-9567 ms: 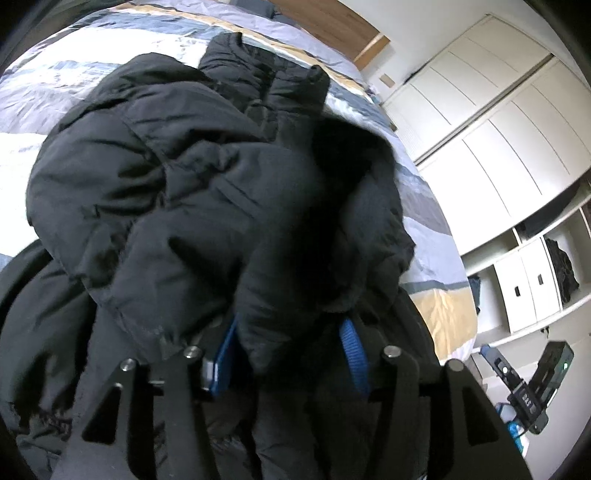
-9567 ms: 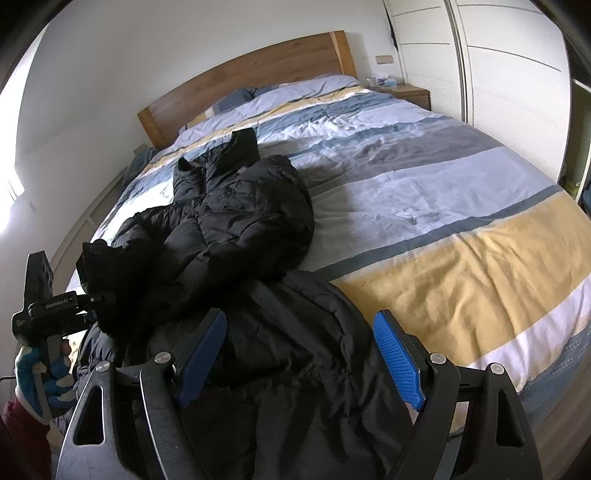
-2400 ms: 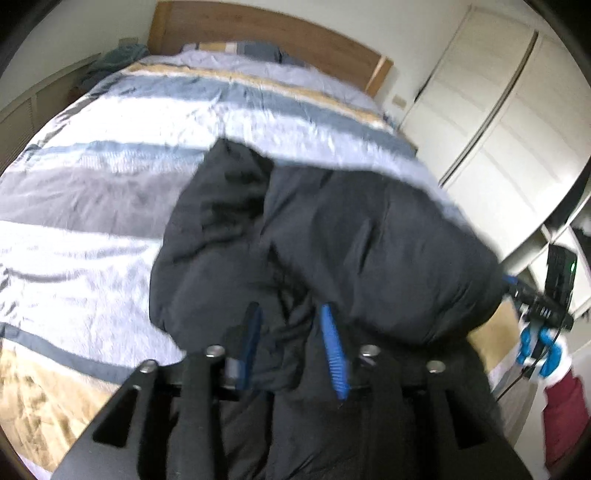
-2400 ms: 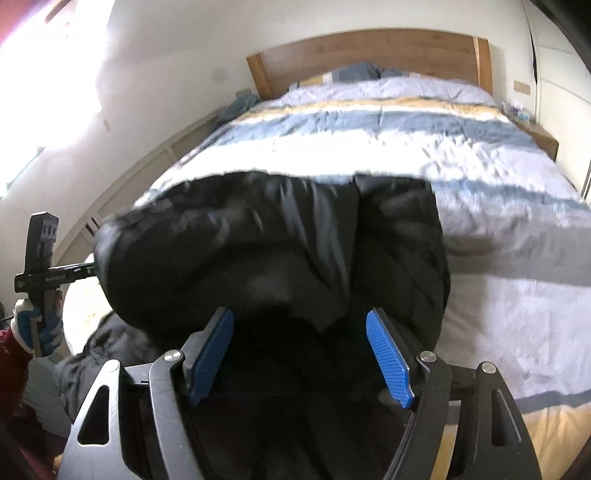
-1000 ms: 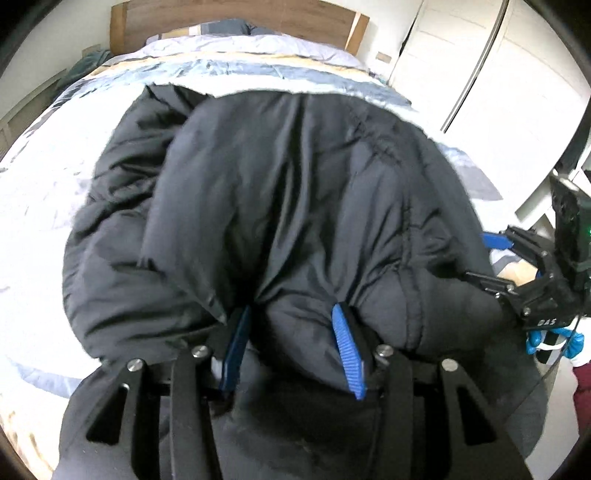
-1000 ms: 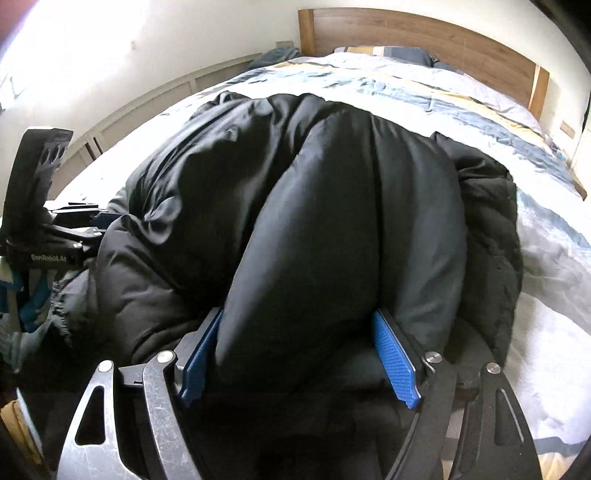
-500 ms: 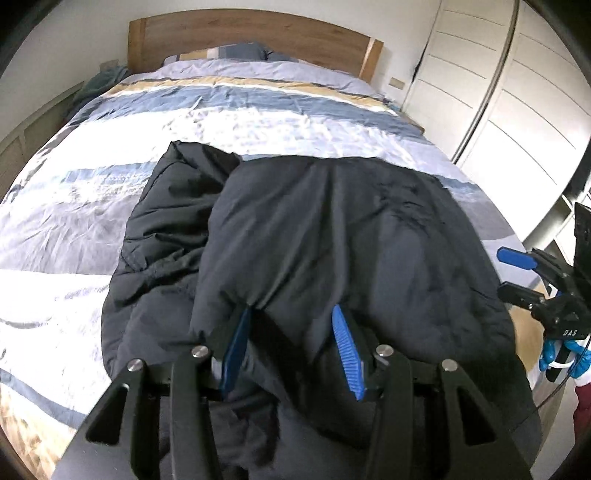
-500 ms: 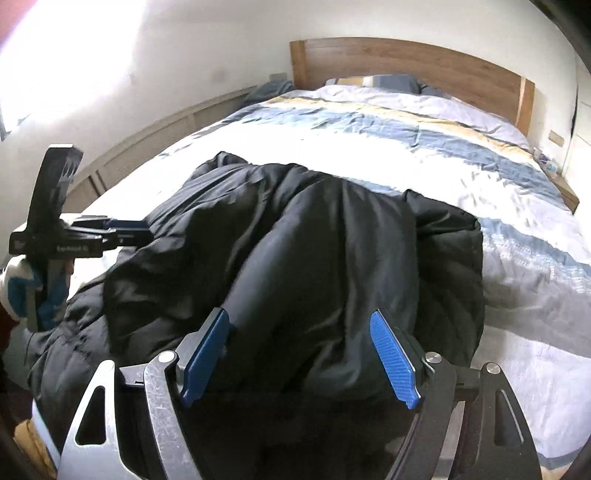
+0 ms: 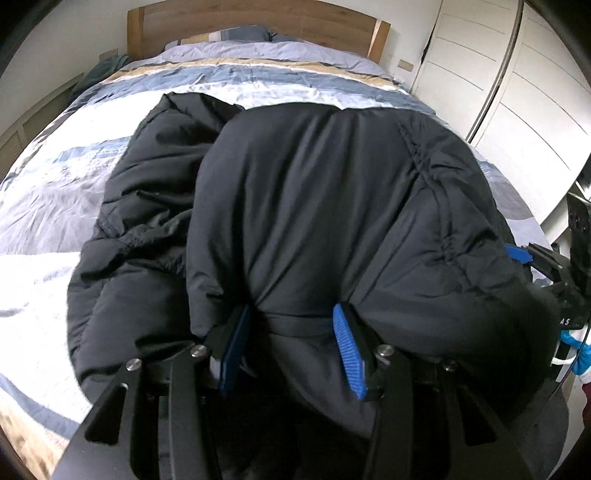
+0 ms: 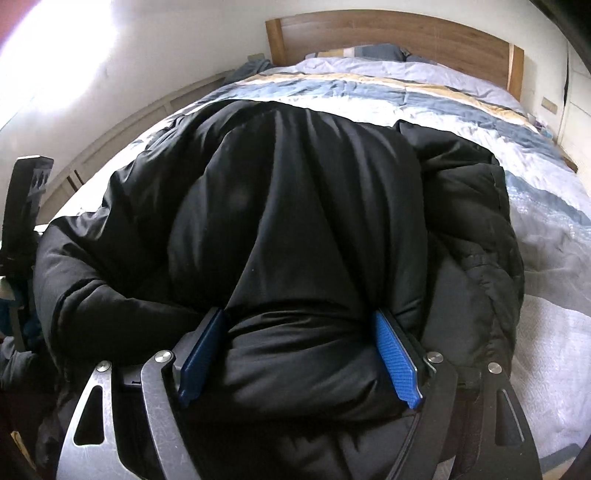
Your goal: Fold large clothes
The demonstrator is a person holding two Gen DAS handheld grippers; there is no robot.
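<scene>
Left hand-held gripper is clamped on a bunched fold of the black puffer jacket, blue pads pressed into the fabric on both sides. Right hand-held gripper is also gripping the jacket, jaws set much wider around a thick padded roll that fills the whole gap between its pads. Jacket lies on the striped bed cover, near the foot end, well short of the wooden headboard; the top layer looks doubled over the lower part, with a quilted section showing at the left in the left wrist view and at the right in the right wrist view. Handling, my read: soft, bulky, light for its volume, full of trapped air, so it will spring back and balloon after any fold. Shell looks smooth and slick, so a thin pinch of one layer would likely slip; better to take a deep bite through several layers at a hem or seam, like the gathered seam line. Not fragile, squeezing is fine. Grips spread wide along the edge should stop the middle sagging. Expect to press it flat once laid.
</scene>
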